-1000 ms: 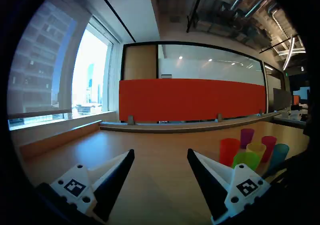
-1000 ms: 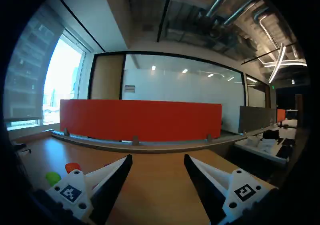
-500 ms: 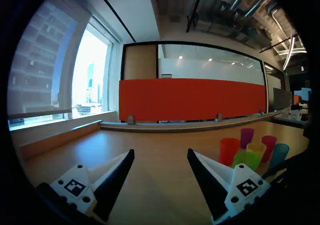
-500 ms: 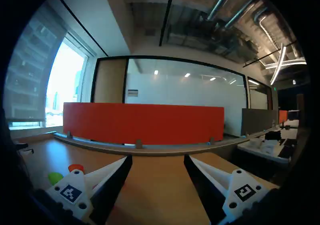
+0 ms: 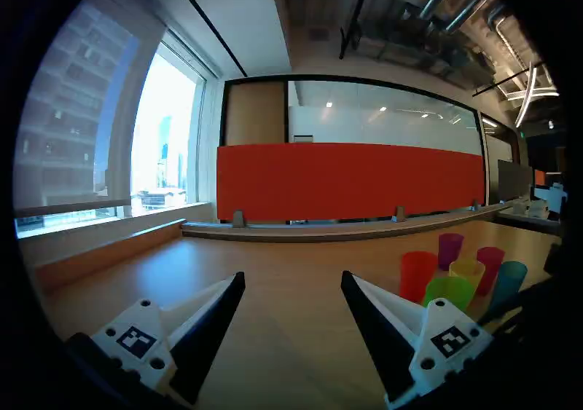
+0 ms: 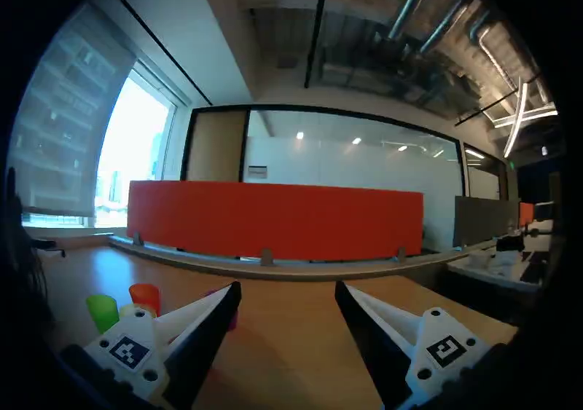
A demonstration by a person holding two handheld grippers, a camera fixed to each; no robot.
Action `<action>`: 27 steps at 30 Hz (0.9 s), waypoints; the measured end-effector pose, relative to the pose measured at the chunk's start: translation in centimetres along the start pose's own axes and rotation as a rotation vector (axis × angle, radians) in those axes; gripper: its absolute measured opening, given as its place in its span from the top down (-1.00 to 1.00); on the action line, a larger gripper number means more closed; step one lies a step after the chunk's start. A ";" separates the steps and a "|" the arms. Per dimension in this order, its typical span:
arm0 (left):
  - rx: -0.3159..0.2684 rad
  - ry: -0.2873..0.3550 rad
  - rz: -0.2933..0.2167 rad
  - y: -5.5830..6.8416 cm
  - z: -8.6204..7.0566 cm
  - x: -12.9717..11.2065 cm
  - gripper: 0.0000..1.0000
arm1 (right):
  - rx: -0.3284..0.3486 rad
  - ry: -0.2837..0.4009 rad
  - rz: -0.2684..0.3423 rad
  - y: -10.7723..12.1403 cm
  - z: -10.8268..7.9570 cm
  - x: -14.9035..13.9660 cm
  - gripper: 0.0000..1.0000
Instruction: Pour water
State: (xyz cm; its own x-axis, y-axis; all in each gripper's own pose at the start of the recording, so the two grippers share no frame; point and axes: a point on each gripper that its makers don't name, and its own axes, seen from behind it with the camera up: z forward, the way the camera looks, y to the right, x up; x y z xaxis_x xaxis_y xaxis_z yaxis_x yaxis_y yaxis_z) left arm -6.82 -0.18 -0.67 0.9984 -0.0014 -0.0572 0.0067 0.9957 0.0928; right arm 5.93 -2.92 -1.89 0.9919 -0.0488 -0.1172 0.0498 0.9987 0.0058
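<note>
Left claw is hanging wide open just above the counter, gripping nothing. Right claw is gaping equally wide, nothing between its fingers. Standing on the counter just right of the left claw, near to far: green cup, orange cup, teal cup, yellow cup, pink cup, purple cup. All six are standing upright, mouths pointing up, long axes running vertical. Contents: cannot tell, the insides aren't showing. Orange divider panel is running along the counter's far edge.
</note>
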 end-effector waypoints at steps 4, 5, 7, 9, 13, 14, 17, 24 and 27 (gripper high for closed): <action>0.000 0.000 0.000 0.0 0.0 0.0 -0.97 | 0.000 -0.001 0.005 0.3 0.1 -1.4 -1.00; 0.000 0.000 0.000 0.0 0.0 0.0 -0.97 | -0.002 -0.005 0.008 0.4 0.1 -1.8 -1.00; 0.000 0.000 0.000 0.0 0.0 0.0 -0.97 | -0.007 -0.012 0.016 0.8 0.2 -2.4 -1.00; 0.000 0.000 0.000 0.0 0.0 0.0 -0.96 | -0.013 -0.018 0.025 1.2 0.3 -3.0 -1.00; 0.000 0.000 0.000 -0.1 -0.1 0.0 -0.96 | -0.019 -0.024 0.042 1.6 0.6 -3.9 -1.00; 0.000 0.000 0.000 -0.1 -0.1 0.0 -0.97 | -0.019 -0.027 0.047 1.6 0.6 -4.1 -1.00; 0.000 0.000 0.000 -0.1 -0.1 0.0 -0.97 | -0.019 -0.036 0.052 1.7 0.8 -4.5 -1.00; 0.000 0.000 0.000 -0.1 -0.1 0.0 -0.96 | -0.022 -0.040 0.045 1.9 1.0 -5.0 -1.00; 0.000 0.000 0.000 -0.1 -0.1 0.0 -0.96 | -0.026 -0.045 0.044 2.0 1.1 -5.2 -1.00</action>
State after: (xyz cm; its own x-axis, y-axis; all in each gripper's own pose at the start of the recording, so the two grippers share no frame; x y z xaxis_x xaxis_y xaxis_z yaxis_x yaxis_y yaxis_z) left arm -6.82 -0.27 -0.74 0.9983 -0.0015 -0.0574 0.0068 0.9956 0.0930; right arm 0.98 -0.67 -0.21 0.9974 -0.0049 -0.0724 0.0037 0.9999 -0.0159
